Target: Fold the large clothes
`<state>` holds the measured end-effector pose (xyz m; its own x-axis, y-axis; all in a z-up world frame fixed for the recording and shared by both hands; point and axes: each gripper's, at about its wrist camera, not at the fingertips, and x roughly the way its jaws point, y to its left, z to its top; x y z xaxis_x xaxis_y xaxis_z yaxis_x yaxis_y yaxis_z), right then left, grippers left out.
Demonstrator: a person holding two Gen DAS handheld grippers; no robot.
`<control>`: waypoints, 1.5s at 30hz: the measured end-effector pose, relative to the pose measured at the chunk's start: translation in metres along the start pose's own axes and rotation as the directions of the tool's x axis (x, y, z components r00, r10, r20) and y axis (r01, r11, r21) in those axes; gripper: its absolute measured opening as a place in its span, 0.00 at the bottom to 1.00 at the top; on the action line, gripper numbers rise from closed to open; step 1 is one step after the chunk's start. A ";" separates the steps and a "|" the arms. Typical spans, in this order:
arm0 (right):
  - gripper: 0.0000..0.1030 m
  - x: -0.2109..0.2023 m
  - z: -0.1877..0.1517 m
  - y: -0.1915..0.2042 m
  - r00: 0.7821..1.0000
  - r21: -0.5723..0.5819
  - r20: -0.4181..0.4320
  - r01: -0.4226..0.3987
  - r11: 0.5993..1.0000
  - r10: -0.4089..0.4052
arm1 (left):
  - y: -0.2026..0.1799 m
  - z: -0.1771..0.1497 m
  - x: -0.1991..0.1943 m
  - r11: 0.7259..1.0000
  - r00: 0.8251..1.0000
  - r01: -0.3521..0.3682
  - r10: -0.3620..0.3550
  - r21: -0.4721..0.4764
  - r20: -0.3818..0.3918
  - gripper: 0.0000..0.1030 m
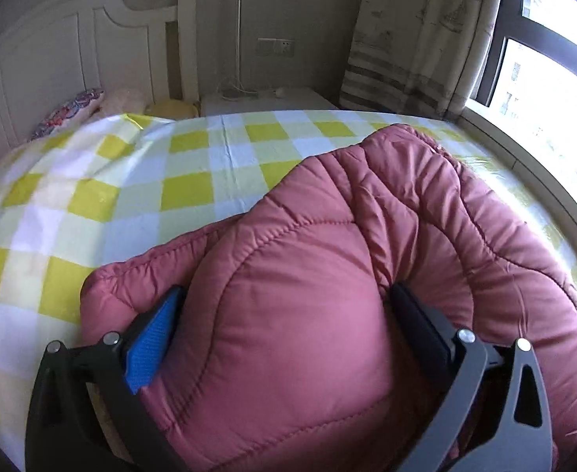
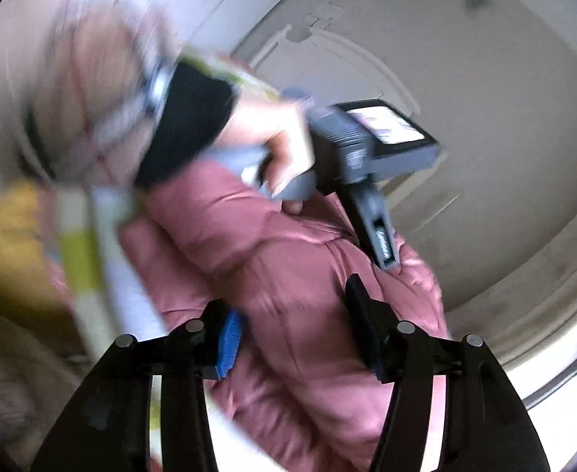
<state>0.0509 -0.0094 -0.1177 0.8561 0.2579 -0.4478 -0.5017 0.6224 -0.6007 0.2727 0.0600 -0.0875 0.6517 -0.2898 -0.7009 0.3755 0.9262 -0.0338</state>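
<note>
A pink quilted puffer jacket (image 1: 367,244) lies bunched on the bed with the yellow and white checked sheet (image 1: 131,181). My left gripper (image 1: 288,299) has a thick fold of the jacket between its two fingers and is shut on it. In the right wrist view the jacket (image 2: 288,267) hangs lifted, and my right gripper (image 2: 292,299) is shut on another fold of it. That view is blurred. A hand holding the left gripper (image 2: 367,149) shows above the jacket there.
A white headboard (image 1: 72,51) and pillows (image 1: 72,110) stand at the far left. A white nightstand (image 1: 268,100), a curtain (image 1: 414,39) and a window (image 1: 544,78) line the far and right side. The bed's right edge runs beside the window sill.
</note>
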 end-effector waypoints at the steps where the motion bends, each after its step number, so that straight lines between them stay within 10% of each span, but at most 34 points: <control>1: 0.54 -0.010 0.000 -0.018 0.998 0.082 0.019 -0.060 0.995 0.059 | 0.001 -0.001 -0.002 1.000 1.000 0.005 -0.005 -0.009 -0.002 0.98; 5: 0.55 -0.047 -0.003 -0.081 0.983 0.331 0.138 -0.161 0.930 0.121 | 0.002 0.002 -0.011 0.999 1.000 0.023 -0.023 -0.028 0.004 0.98; 8: 0.55 -0.076 0.004 -0.111 0.938 0.302 0.200 -0.333 0.893 0.282 | 0.006 0.003 -0.003 0.999 1.000 0.024 -0.024 -0.028 0.011 0.98; 14: 0.57 -0.094 -0.013 -0.153 0.940 0.566 0.336 -0.259 0.782 0.068 | 0.004 0.001 -0.004 1.000 1.000 0.018 -0.018 -0.020 0.015 0.98; 18: 0.59 0.001 -0.023 -0.091 0.958 0.425 -0.022 -0.251 0.870 0.287 | 0.000 0.001 -0.008 1.000 1.000 -0.002 0.002 -0.005 0.027 0.98; 19: 0.59 0.024 -0.036 -0.053 0.967 0.297 -0.135 -0.170 0.940 0.218 | -0.001 0.002 -0.011 1.000 1.000 -0.002 0.002 0.001 0.025 0.98; 21: 0.59 0.023 -0.044 -0.035 0.988 0.233 -0.107 -0.084 0.969 0.112 | -0.006 0.009 -0.022 0.998 0.999 -0.051 0.051 0.035 0.010 0.98; 26: 0.59 0.022 -0.044 -0.036 0.985 0.269 -0.108 -0.104 0.958 0.137 | -0.035 0.031 -0.084 0.960 0.960 -0.281 0.281 0.015 0.015 0.98; 33: 0.59 0.030 -0.048 -0.018 0.988 0.251 -0.097 -0.089 0.964 0.117 | -0.053 0.006 -0.090 0.971 0.974 -0.212 0.219 -0.106 0.062 0.98; 40: 0.58 0.000 -0.046 -0.065 0.949 0.357 0.055 -0.310 0.881 0.311 | -0.011 -0.035 -0.056 0.969 0.983 -0.124 0.150 -0.213 0.110 0.98; 45: 0.57 0.000 -0.040 -0.156 0.981 0.538 0.150 -0.188 0.822 0.126 | -0.002 -0.039 -0.054 0.965 0.988 -0.062 0.095 -0.255 0.118 0.98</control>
<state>0.1240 -0.1355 -0.0505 0.7947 0.4420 -0.4160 -0.5065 0.8606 -0.0534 0.2113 0.0833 -0.0772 0.7578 -0.2271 -0.6117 0.1540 0.9732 -0.1706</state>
